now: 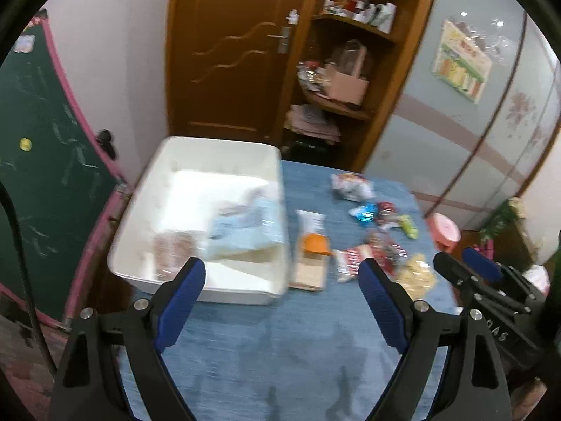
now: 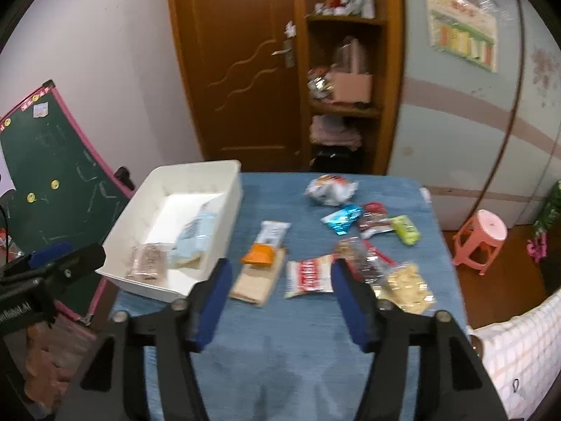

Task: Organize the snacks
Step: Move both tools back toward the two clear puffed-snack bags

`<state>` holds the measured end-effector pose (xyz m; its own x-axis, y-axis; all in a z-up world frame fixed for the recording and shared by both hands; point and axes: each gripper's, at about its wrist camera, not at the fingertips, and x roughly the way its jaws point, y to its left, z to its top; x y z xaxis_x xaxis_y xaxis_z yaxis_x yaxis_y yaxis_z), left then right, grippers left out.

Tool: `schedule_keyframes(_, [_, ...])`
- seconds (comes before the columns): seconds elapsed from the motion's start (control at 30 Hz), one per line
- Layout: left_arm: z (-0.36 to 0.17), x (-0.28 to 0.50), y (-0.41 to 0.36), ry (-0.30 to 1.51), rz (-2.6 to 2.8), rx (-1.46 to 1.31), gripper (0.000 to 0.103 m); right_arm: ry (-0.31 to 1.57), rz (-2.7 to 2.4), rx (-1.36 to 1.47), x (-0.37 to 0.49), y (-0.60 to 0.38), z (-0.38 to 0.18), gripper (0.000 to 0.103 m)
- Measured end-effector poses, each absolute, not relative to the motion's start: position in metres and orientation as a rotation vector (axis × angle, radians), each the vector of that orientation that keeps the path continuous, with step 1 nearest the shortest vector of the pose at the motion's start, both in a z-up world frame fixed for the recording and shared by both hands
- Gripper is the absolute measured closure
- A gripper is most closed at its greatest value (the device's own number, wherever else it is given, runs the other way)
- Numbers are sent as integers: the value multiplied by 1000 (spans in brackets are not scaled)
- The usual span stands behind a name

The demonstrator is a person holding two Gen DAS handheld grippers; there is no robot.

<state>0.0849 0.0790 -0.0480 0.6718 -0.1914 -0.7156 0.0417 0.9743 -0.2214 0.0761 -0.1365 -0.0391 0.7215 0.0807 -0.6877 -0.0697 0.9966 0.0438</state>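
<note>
Both grippers hang empty above the near part of the blue-covered table [image 2: 280, 351], the left gripper [image 1: 280, 277] spread wide and the right gripper [image 2: 280, 277] with jaws apart. The white bin [image 2: 154, 284] at far left holds two packets; most snacks lie loose to its right. This looks like a pause between placements: next, reach for a nearby packet such as the red-and-white one [image 2: 310, 275].

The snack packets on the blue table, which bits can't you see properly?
- Printing on the red-and-white packet: right wrist view, motion blur.
- Clear packet: right wrist view, partly behind a blue finger.
- Brown snack in the white bin: left wrist view, blurred, near end hidden by a finger.
- Table's near edge: both views, behind the fingers.
</note>
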Motion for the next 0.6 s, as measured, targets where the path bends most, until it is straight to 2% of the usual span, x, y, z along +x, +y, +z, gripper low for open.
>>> schedule_keyframes(0.2, [-49, 75, 25, 809, -193, -145, 15, 705, 5, -1, 49, -190, -36, 41])
schedule_keyframes(0.6, [-56, 62, -55, 779, -300, 30, 15, 721, -123, 30, 22, -267, -47, 41])
